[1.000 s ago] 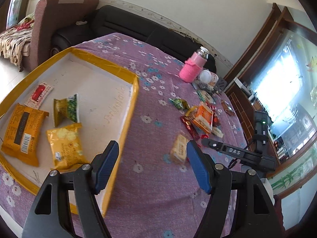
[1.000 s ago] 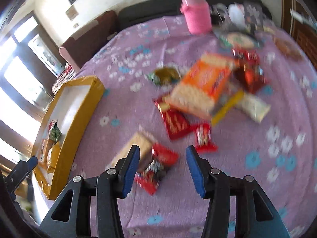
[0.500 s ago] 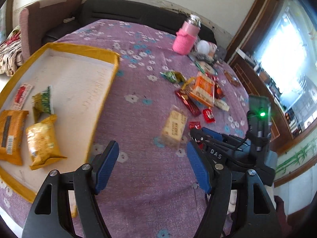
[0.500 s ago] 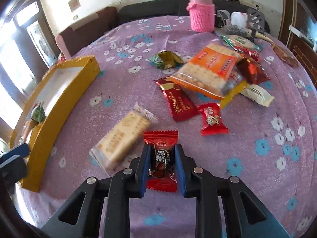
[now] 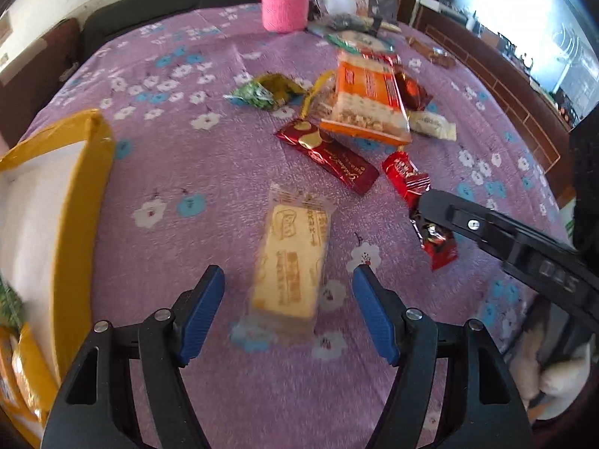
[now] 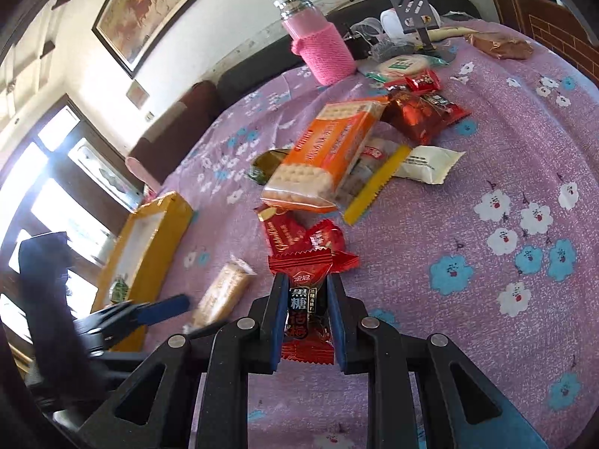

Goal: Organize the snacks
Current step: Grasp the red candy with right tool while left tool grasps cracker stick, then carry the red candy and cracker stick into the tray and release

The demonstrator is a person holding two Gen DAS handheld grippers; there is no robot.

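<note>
The right gripper (image 6: 304, 321) is clamped on a small red candy packet (image 6: 305, 299); its blue pads press both sides of the wrapper, and the packet seems to be just lifted off the purple flowered tablecloth (image 6: 505, 172). The left gripper (image 5: 288, 310) has its jaws well apart and holds nothing. It hangs over a pale biscuit pack (image 5: 290, 262), which lies flat on the cloth with its near end between the two open fingers, not touched by them.

The step in hand looks like a double pickup: one snack is already taken, and the second one is being lined up. The yellow tray (image 5: 80, 194) stands at the left side of the table, near the biscuit pack, and some snacks already lie in it. More snacks remain in a loose heap further back, among them an orange cracker pack (image 5: 368, 101) and a long red bar (image 5: 329, 159), near a pink bottle (image 6: 322, 46).

Next, I think the left gripper needs to go lower and close across the narrow width of the biscuit pack. The right one must carry its candy over the tray wall.
</note>
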